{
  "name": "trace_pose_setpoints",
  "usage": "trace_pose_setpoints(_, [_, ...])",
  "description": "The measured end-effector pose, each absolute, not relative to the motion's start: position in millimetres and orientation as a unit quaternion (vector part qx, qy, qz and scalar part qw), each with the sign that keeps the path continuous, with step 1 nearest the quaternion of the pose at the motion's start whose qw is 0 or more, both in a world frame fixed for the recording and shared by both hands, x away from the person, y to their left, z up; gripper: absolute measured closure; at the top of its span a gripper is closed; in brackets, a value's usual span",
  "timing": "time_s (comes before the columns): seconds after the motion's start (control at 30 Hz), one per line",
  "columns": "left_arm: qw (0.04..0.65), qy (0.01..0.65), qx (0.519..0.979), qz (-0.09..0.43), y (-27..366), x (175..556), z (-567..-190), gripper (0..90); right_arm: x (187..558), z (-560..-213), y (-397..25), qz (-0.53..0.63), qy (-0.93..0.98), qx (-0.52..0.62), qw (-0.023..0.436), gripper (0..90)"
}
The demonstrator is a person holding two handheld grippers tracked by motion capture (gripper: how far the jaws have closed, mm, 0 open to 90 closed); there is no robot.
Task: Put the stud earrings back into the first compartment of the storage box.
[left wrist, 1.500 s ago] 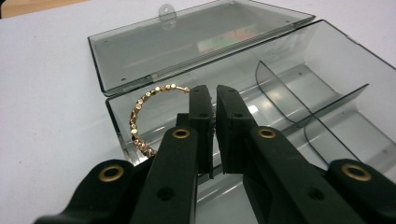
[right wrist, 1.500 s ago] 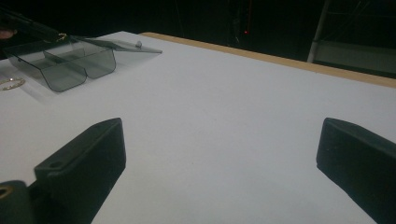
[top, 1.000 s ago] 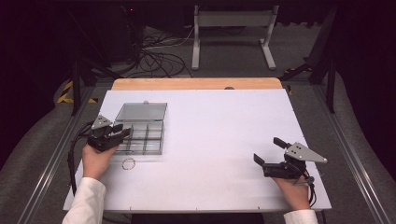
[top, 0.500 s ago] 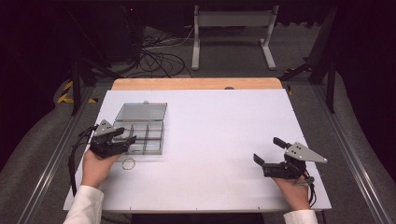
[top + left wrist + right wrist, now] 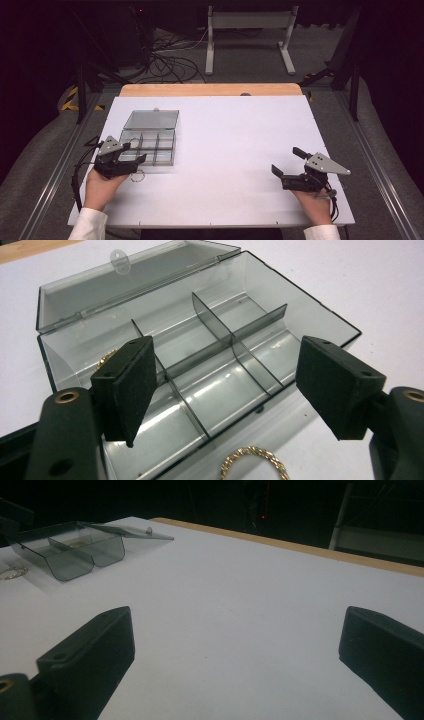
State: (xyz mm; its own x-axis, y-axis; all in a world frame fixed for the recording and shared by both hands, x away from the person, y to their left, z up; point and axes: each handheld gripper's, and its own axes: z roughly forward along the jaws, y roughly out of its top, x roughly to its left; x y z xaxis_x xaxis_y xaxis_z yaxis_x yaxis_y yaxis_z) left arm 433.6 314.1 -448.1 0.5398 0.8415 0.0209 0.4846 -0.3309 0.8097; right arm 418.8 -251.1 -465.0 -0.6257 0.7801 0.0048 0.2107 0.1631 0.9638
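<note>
The fingers (image 5: 125, 390) of the left gripper (image 5: 131, 159) stand wide apart with nothing between them, hovering over the near edge of the open clear compartment box (image 5: 220, 350) — and a small gold chain (image 5: 255, 462) lies on the white tabletop (image 5: 235, 145) just in front of that box, below the gap between them. A second bit of gold shows through the box's left compartment, while the right gripper (image 5: 287, 165) rests well apart at the tabletop's right side, its fingers (image 5: 90, 655) spread and empty too.

Both the left gripper (image 5: 131, 156) and right gripper (image 5: 286, 164) hold their fingers spread apart.
</note>
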Motion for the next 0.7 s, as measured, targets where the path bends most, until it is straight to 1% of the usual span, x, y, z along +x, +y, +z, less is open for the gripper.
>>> trace_pose_setpoints(0.1, [0.393,0.425,0.783,0.226,314,428,-449,25.1,419,-465,-251,0.547,0.716,0.346,0.260,2.1])
trace_pose_setpoints(0.4, [0.393,0.432,0.781,0.222,316,412,-455,33.1,419,-465,-251,0.547,0.716,0.345,0.261,2.1])
trace_pose_setpoints(0.53, [0.395,0.427,0.784,0.216,315,405,-457,38.7,419,-465,-250,0.547,0.716,0.346,0.260,2.1])
trace_pose_setpoints(0.7, [0.385,0.424,0.792,0.213,313,400,-462,48.6,419,-465,-250,0.546,0.718,0.346,0.260,2.1])
